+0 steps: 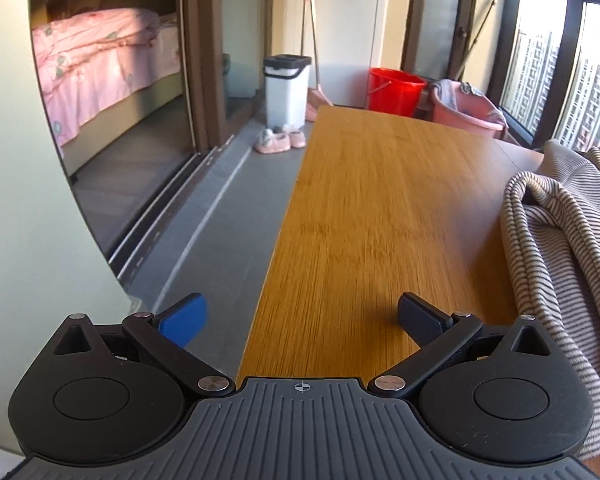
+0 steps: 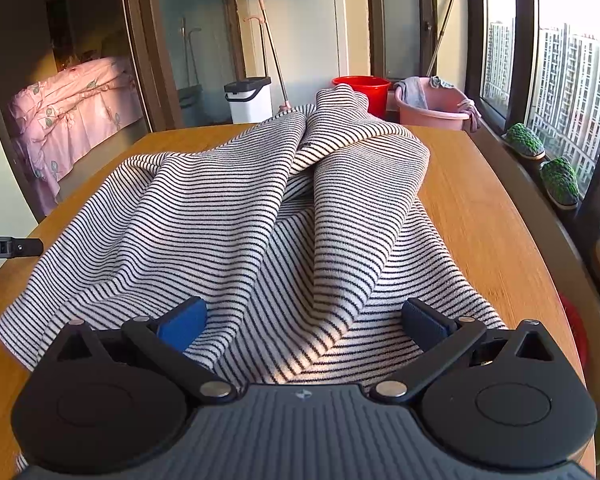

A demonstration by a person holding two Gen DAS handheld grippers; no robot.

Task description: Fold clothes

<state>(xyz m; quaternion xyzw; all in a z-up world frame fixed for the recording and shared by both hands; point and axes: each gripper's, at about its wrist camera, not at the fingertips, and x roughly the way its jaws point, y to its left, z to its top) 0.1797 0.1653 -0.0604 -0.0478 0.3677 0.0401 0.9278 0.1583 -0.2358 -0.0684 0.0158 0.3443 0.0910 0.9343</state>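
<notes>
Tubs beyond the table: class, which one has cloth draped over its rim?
The pink basin, nearest the window; the red bucket and white bin show none.

Right tool (image 2: 302, 322) spread wide over rumpled striped garment (image 2: 260, 216).

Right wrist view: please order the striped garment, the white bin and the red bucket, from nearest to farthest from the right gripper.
1. striped garment, directly under the right gripper
2. white bin, beyond the table, left
3. red bucket, beyond the table, centre-right; too close to the bin to rank surely
</notes>
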